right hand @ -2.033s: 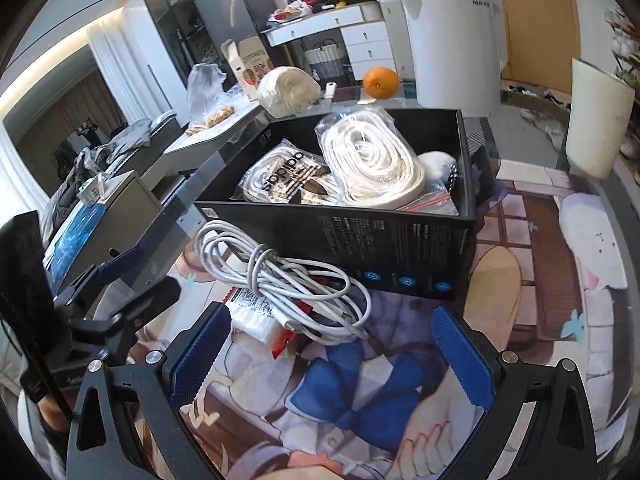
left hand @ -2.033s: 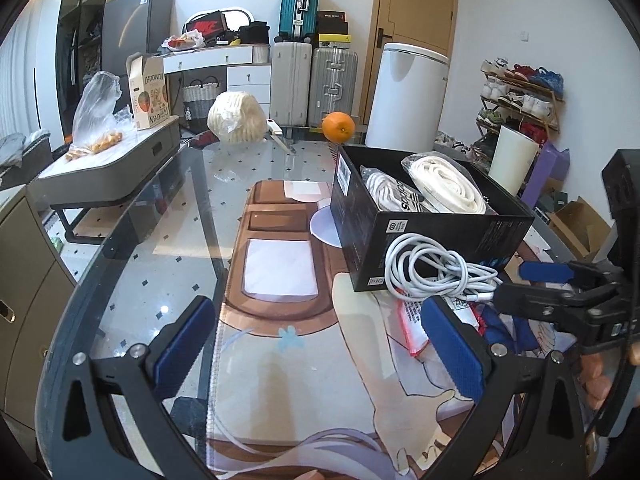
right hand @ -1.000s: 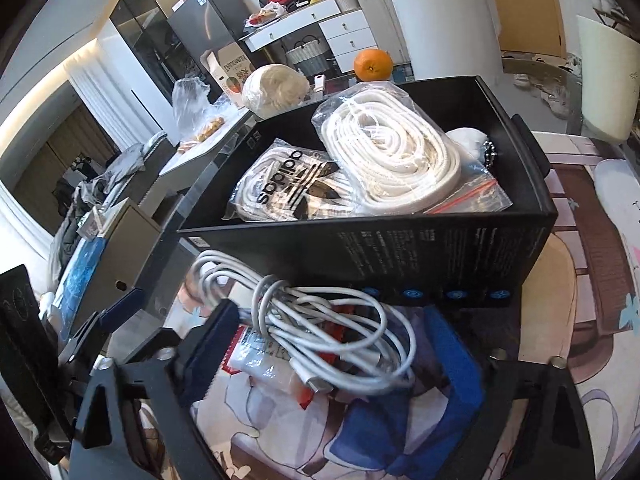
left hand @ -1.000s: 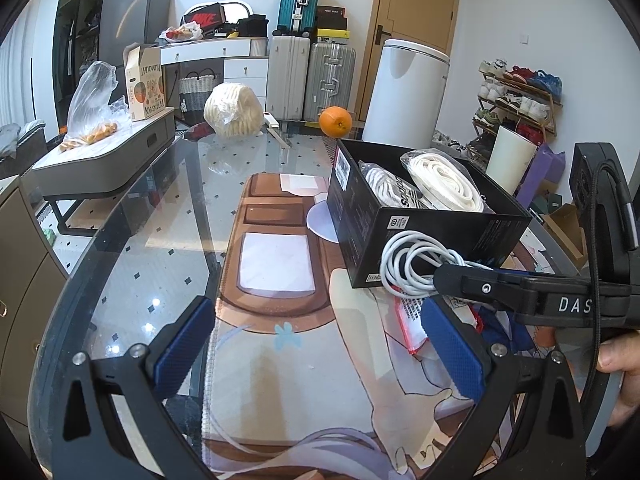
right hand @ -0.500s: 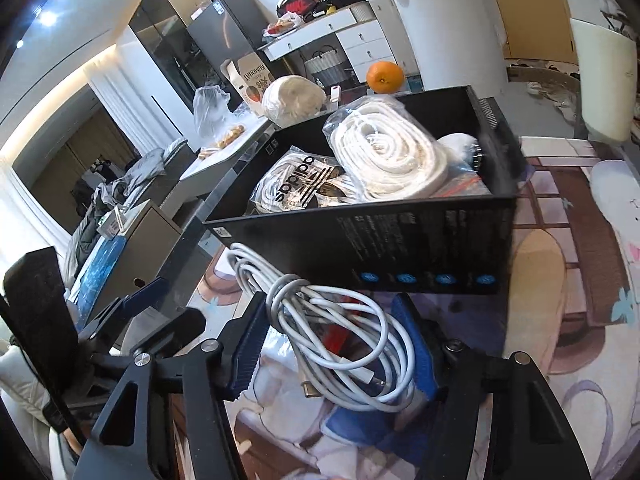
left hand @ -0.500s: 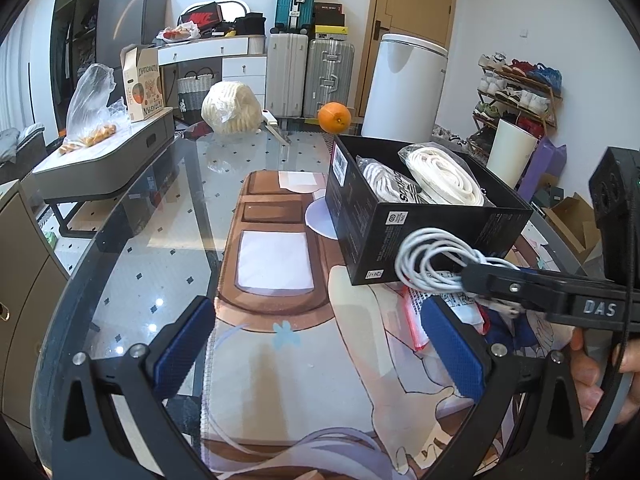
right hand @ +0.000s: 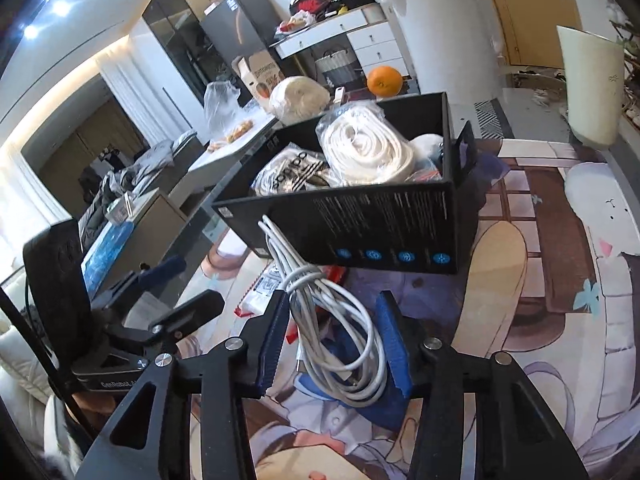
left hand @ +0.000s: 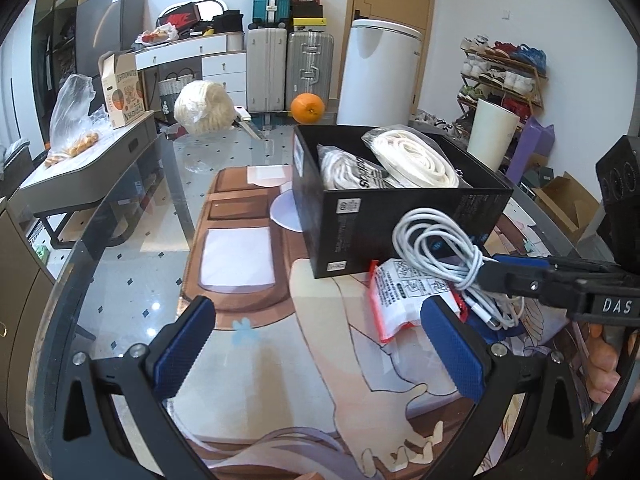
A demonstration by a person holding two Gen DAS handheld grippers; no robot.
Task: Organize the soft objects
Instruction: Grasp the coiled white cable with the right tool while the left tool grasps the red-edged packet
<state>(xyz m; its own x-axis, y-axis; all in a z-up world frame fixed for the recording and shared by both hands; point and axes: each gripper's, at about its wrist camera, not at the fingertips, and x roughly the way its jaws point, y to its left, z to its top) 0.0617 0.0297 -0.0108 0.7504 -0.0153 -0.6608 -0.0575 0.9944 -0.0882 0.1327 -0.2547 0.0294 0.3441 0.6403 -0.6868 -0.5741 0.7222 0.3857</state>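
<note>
A coiled white cable (right hand: 332,320) sits between my right gripper's (right hand: 334,344) blue pads, which are shut on it and hold it just in front of the black box (right hand: 380,224). The cable (left hand: 444,248) and right gripper also show in the left wrist view (left hand: 516,272). The box (left hand: 352,216) holds two bagged white bundles (left hand: 412,160). A red and white packet (left hand: 404,292) lies on the mat under the cable. My left gripper (left hand: 320,344) is open and empty over the mat, left of the cable.
An orange (left hand: 307,108) and a bagged cream bundle (left hand: 204,108) sit at the far end of the glass table (left hand: 120,240). A white bin (left hand: 380,72) and cream bucket (left hand: 492,132) stand beyond. A blue cloth (right hand: 384,404) lies under the cable.
My right gripper has closed around the white cable and lifted it a little off the mat and packet. The left gripper has stayed open and nearly still.
</note>
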